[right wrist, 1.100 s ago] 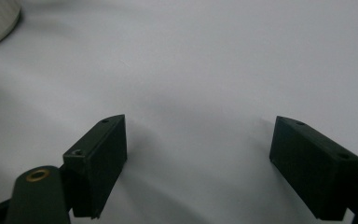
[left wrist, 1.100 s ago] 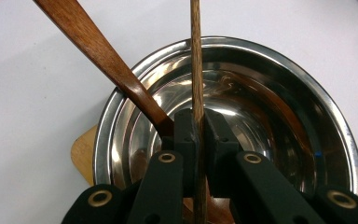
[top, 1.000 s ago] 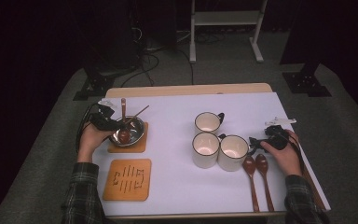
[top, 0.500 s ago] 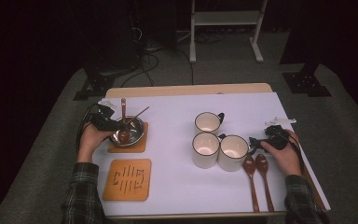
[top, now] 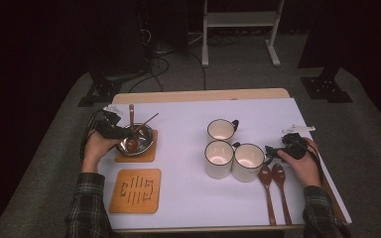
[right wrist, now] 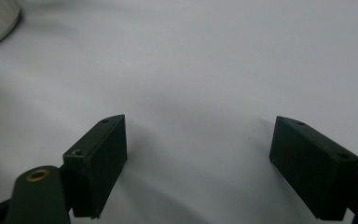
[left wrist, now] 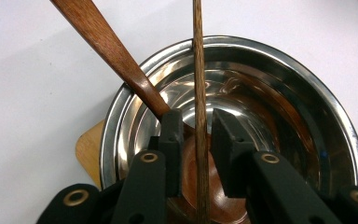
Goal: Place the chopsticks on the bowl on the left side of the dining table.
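With left tool jaws just easing apart around the chopstick in the steel bowl, it could slide out; right tool gapes empty over the worktop.

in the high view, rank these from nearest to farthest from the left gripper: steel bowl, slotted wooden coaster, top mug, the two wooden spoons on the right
1. steel bowl: directly at the left gripper, whose jaws have just been opening around a thin stick.
2. slotted wooden coaster: just below the bowl, toward the person.
3. top mug: mid-table, to the right.
4. two wooden spoons: far right, by the other hand.
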